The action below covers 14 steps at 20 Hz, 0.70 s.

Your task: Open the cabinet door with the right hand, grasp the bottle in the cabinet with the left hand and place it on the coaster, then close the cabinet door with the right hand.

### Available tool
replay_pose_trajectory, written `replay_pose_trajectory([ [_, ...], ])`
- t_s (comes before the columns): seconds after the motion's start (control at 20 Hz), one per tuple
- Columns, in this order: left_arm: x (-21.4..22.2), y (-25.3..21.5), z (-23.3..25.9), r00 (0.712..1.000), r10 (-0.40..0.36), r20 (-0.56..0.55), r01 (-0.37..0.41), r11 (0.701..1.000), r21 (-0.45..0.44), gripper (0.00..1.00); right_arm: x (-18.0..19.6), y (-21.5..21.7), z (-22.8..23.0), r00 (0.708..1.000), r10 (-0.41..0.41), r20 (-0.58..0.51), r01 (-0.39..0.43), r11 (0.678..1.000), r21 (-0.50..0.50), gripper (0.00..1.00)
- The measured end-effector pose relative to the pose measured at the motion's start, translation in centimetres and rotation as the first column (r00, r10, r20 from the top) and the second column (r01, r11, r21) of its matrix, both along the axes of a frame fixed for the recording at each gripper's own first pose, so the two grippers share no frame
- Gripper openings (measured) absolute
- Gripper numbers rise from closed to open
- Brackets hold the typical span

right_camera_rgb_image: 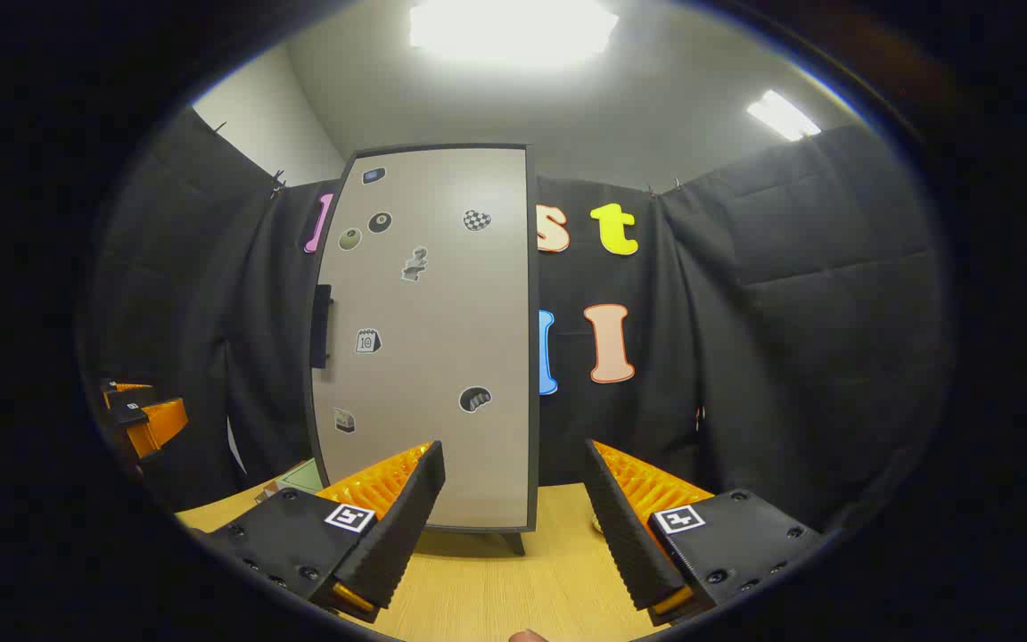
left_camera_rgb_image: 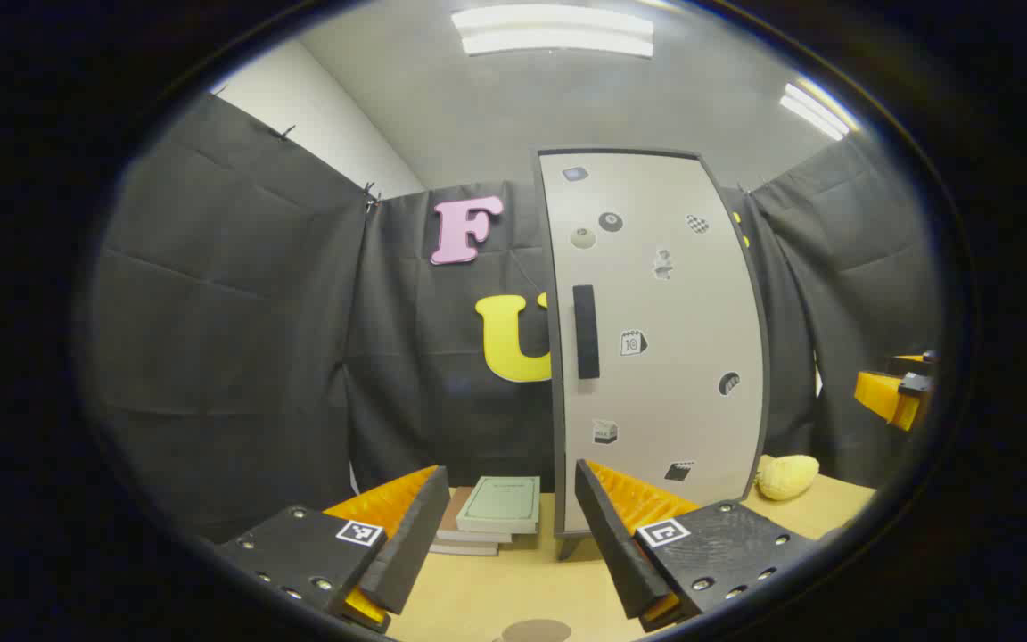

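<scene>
both grippers, left [left_camera_rgb_image: 506,526] & right [right_camera_rgb_image: 513,508], wide open, holding nothing. cabinet door [left_camera_rgb_image: 656,339] shut, handle [left_camera_rgb_image: 586,332] untouched. coaster [left_camera_rgb_image: 537,630] bare on table [left_camera_rgb_image: 513,588].

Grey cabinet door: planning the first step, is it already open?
No, the grey cabinet door sits flush and shut, its black handle untouched.

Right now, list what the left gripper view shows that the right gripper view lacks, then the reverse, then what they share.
Left gripper view alone: a grey round coaster at the bottom edge, a yellow lumpy object on the table right of the cabinet, and the full stack of books. Right gripper view alone: a fingertip at the bottom edge. Shared: the closed cabinet door with its dark handle, the wooden table, and both open hand-held grippers, left and right.
</scene>
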<state>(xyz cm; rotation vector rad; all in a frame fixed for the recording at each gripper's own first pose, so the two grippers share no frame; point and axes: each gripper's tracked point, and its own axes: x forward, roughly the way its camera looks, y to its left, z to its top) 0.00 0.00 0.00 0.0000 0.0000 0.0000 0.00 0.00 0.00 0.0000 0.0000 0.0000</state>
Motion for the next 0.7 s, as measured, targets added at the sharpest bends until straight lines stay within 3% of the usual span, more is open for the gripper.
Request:
replay_pose_trajectory([
  [0.7,-0.43,0.60,-0.39,1.000,0.020,-0.007,-0.020,1.000,0.010,0.88,-0.35,0.77,-0.13,1.000,0.011,-0.006,-0.011,1.000,0.001,0.98],
])
